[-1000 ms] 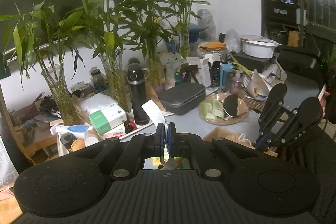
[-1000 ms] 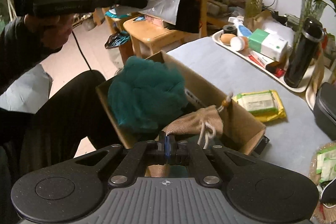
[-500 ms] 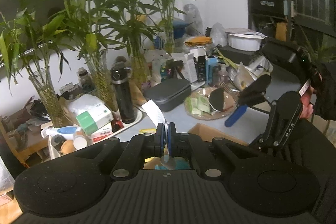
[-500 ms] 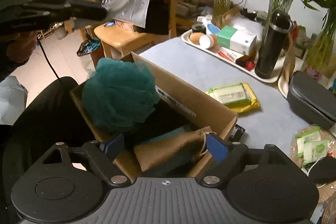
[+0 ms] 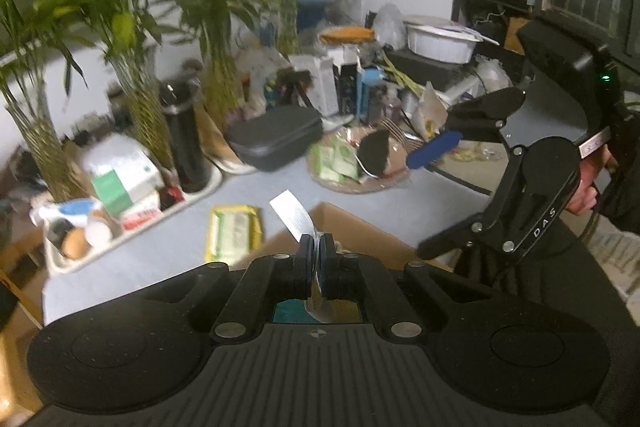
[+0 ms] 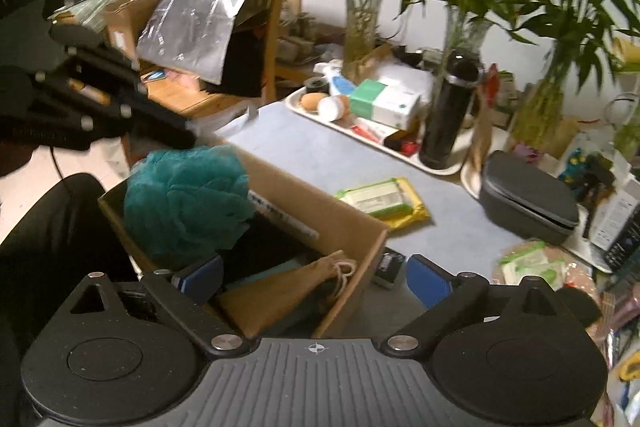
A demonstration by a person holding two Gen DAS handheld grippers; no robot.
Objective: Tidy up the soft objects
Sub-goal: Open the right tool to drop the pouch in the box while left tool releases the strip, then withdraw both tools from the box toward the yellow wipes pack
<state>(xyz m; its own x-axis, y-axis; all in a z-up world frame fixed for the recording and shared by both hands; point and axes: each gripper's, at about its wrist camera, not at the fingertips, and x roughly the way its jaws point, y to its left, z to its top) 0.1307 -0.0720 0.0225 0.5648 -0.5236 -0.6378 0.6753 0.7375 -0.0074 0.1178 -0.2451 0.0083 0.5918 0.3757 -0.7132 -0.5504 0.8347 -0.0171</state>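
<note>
a: noting tool states. left gripper [image 5: 316, 259] is pinched on a white label tag [image 5: 292, 217], low centre of its view; right gripper [image 6: 314, 275] jaws opening, nothing between them.

b: the soft things?

a: teal mesh pouf [image 6: 186, 197] on the cardboard box [image 6: 352, 247] rim, left of centre; tan drawstring pouch [image 6: 280, 297] inside. both probably light, squashy, so take the pouf by its bulk, the pouch by its cord.

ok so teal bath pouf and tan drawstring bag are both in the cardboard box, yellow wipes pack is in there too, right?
Not quite. The yellow wipes pack lies on the table outside the cardboard box, beyond its far wall. The right wrist view shows it. The teal bath pouf and tan drawstring bag are in the box.
</note>
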